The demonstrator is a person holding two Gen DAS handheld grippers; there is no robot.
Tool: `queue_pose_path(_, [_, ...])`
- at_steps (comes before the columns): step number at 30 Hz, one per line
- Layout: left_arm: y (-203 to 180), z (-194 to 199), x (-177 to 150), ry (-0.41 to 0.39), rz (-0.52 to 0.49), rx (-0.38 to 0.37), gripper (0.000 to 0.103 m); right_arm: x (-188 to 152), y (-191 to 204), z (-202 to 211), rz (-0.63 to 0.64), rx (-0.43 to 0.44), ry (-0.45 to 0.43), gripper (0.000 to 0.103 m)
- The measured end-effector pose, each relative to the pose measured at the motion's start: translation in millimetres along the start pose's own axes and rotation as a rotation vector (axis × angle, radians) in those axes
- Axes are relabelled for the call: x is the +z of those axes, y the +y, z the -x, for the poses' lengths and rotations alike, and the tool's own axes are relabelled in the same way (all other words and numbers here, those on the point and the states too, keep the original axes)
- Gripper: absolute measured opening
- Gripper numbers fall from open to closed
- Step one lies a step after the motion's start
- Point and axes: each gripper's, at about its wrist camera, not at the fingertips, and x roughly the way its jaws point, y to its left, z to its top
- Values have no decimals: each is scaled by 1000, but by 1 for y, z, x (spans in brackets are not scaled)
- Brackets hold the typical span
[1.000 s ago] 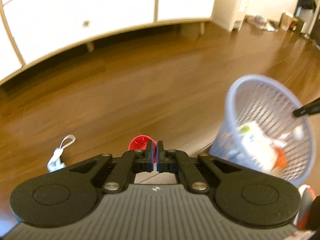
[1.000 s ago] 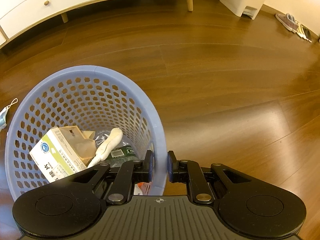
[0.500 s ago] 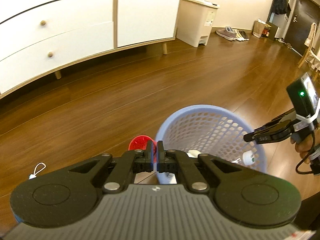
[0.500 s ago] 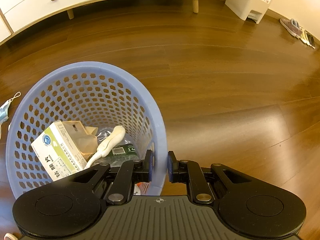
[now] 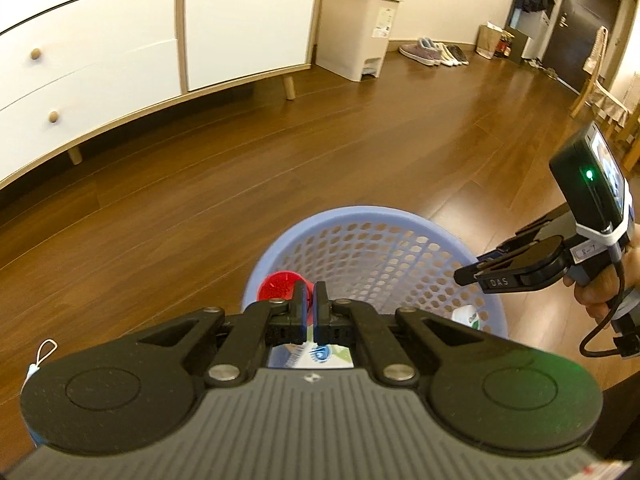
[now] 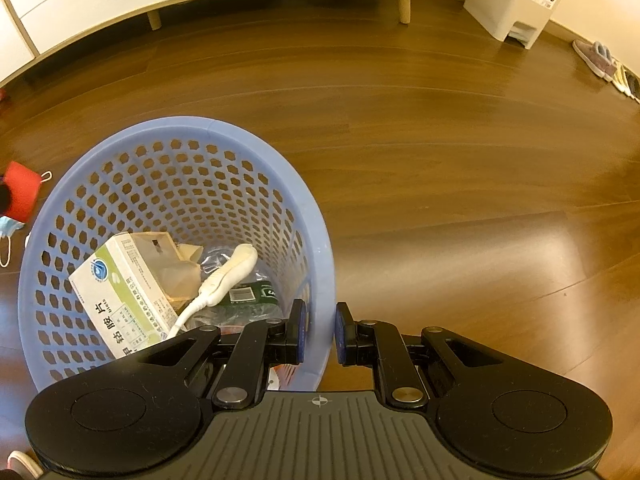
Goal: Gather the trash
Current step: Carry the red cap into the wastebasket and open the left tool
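Observation:
A blue perforated basket stands on the wood floor. My right gripper is shut on its near rim, one finger inside and one outside. Inside lie a white-and-green box, a white corded item and a crushed bottle. My left gripper is shut on a red cup, held at the basket's left rim. The right gripper shows from the side there, in a person's hand. The red cup also appears left of the basket.
A light-blue face mask lies on the floor left of the basket, its loop visible. A white cabinet on legs and a white pedal bin stand behind. Shoes line the far wall.
My left gripper has carried the red cup to the right, from the floor beside the mask to the basket's rim. The right gripper has kept its hold on the basket.

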Motion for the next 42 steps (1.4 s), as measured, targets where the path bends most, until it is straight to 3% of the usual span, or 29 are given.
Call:
queue_pose_path(22, [-15,-27,5,39,-27,-37,0,1,-4,0,8,28,13,11])
queue_pose_path(27, [-17,-30,7,36,-4,-77,4,2,-4,0,11,28,13,11])
queue_pose_path(30, [-18,-28,8,31,-14,-70,14,2,-5,0,10,29,15,11])
queue_pose_path(42, [11,-15,2,42,43,5,14,2,-4,0,15,28,16,11])
